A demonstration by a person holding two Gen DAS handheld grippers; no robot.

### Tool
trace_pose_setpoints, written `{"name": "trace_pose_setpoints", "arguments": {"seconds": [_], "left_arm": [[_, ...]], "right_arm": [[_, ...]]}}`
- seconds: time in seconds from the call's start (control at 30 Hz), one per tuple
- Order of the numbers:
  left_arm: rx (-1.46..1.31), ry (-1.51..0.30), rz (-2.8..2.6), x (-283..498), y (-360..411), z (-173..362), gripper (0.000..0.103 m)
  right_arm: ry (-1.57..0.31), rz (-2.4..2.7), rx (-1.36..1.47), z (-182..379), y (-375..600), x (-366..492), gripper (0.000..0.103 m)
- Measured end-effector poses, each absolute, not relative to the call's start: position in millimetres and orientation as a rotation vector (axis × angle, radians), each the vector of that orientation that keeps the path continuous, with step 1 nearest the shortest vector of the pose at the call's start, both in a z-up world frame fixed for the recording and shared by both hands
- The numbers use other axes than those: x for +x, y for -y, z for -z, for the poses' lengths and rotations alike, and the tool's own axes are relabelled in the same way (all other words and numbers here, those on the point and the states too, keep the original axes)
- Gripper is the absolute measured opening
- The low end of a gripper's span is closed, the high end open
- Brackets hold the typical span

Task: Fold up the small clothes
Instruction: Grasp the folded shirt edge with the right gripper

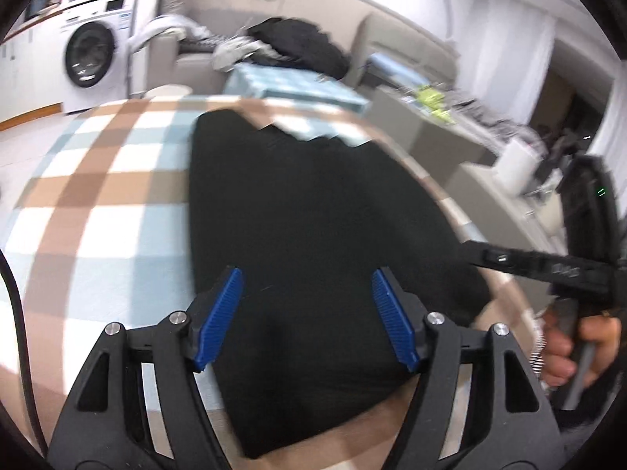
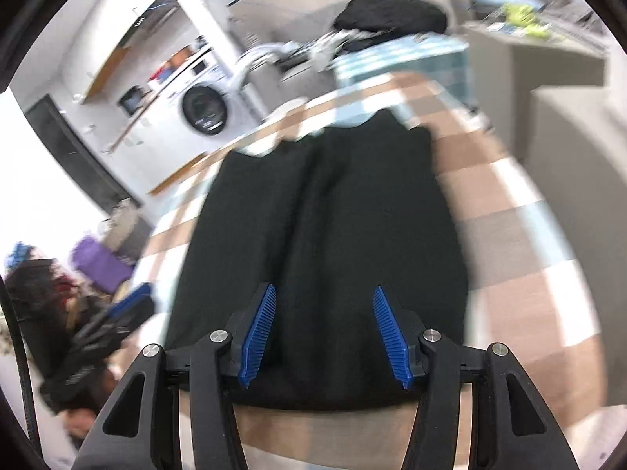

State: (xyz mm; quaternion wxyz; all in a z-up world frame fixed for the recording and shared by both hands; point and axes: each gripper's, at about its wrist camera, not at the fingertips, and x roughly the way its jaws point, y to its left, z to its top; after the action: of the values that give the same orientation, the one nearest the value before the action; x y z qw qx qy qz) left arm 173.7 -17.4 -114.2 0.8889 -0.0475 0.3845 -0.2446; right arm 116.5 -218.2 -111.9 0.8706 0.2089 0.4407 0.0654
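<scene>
1. Black garment [image 1: 313, 235] lies flat on a checked tablecloth [image 1: 109, 180] of brown, white and pale blue squares. It runs lengthwise from the near edge of the table toward the far edge. It looks already folded into a long panel, with an uneven far end.

2. Left gripper [image 1: 307, 313] hangs over the near part of the garment with its blue pads [image 1: 223, 313] spread wide and nothing between them. Right gripper [image 2: 323, 331] also hovers over the near end, its pads moderately apart and empty.

3. Risk: both views are blurred, which suggests quick movement. A hasty grab could pinch only the top layer, and the earlier fold would come apart when lifted.

4. Risk: the garment's right side sits close to the curved table edge in the left view. A pull toward that side could drag cloth over the edge.

5. Risk: the pads could catch the tablecloth along with the garment and tug it, wrinkling the surface under the fold.

6. Risk: the two grippers work close together near the same end. Uneven lifting would skew the next fold, and the tools could bump.

7. Background: a washing machine [image 1: 94, 55] and a pile of dark laundry [image 1: 298, 43] sit far behind, well apart from the work.
</scene>
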Motion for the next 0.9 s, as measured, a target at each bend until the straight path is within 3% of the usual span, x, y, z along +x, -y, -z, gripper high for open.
{"name": "trace_pose_setpoints", "arguments": {"seconds": [0.33,0.37,0.43,0.63,0.8,0.9], "left_arm": [[-0.176,-0.866,0.42,177,-18,147,0.067],[-0.18,-0.865,0.415,177,-16,145,0.067],[-0.188,-0.857,0.411,177,-21,144,0.067],[-0.186,-0.849,0.413,182,-20,140,0.067],[-0.187,-0.887,0.423,192,-13,151,0.067],[-0.205,-0.918,0.431,198,-7,157,0.067]], "right_arm": [[-0.972,-0.214,0.368,147,181,166,0.052],[-0.968,-0.217,0.342,147,176,169,0.048],[-0.957,-0.245,0.281,142,167,173,0.011],[-0.794,-0.288,0.259,92,175,150,0.009],[-0.979,-0.129,0.275,132,204,165,0.01],[-0.979,-0.118,0.331,136,210,160,0.015]]}}
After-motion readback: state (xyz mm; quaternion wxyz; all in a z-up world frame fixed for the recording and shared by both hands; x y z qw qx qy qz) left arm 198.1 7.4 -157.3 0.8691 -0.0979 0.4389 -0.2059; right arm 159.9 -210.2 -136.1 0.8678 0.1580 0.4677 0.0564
